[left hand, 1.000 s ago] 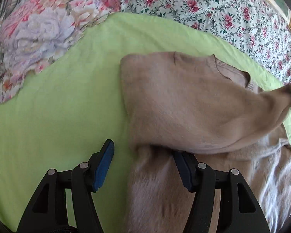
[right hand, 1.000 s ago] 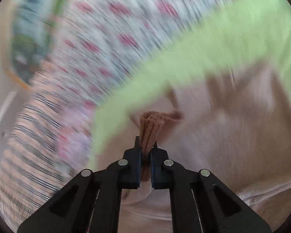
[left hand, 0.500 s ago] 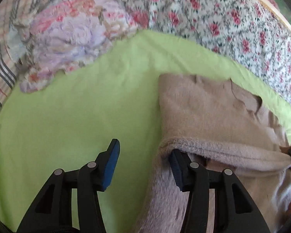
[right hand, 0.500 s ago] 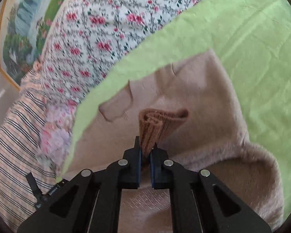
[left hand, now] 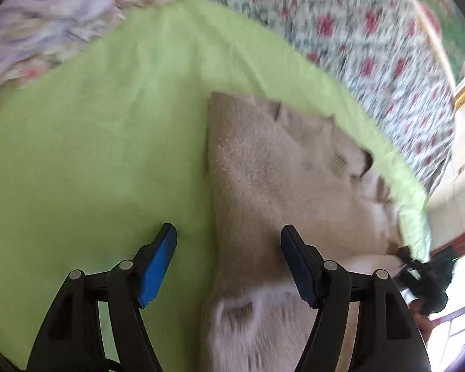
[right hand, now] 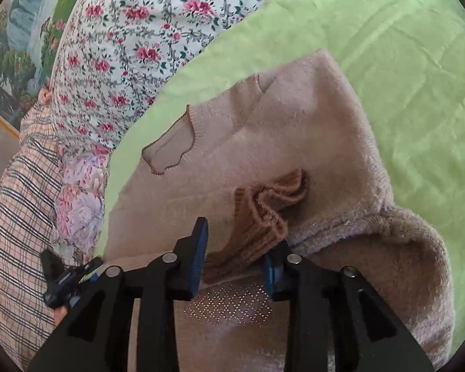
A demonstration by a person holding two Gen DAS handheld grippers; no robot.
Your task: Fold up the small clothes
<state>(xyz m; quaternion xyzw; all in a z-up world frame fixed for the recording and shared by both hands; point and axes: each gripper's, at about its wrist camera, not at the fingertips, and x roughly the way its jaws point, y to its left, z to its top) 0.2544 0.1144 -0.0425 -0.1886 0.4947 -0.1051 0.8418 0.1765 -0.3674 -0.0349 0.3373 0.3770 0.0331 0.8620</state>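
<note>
In the left wrist view, the left hand-held gripper (left hand: pixel 229 251) is opening over the bed, gripping nothing; the beige sweater (left hand: pixel 282 186) is lying right of centre on the green sheet (left hand: pixel 93 155), its edge running between the blue pads.

In the right wrist view, the right hand-held gripper (right hand: pixel 237 248) is opening, letting the ribbed cuff (right hand: pixel 263 214) settle across the sweater's body, likely finishing the sleeve fold.

**Pale brown on lime green**

The sweater (right hand: pixel 310 130) is a dusty beige-pink, its ribbed cuff (right hand: pixel 263 214) a darker tan. It lies on a lime-green sheet (right hand: pixel 403 46). The quilt (right hand: pixel 133 31) is white with red roses (grey-green vines too); a checked cloth (right hand: pixel 18 192) shows peach with dark lines.
</note>
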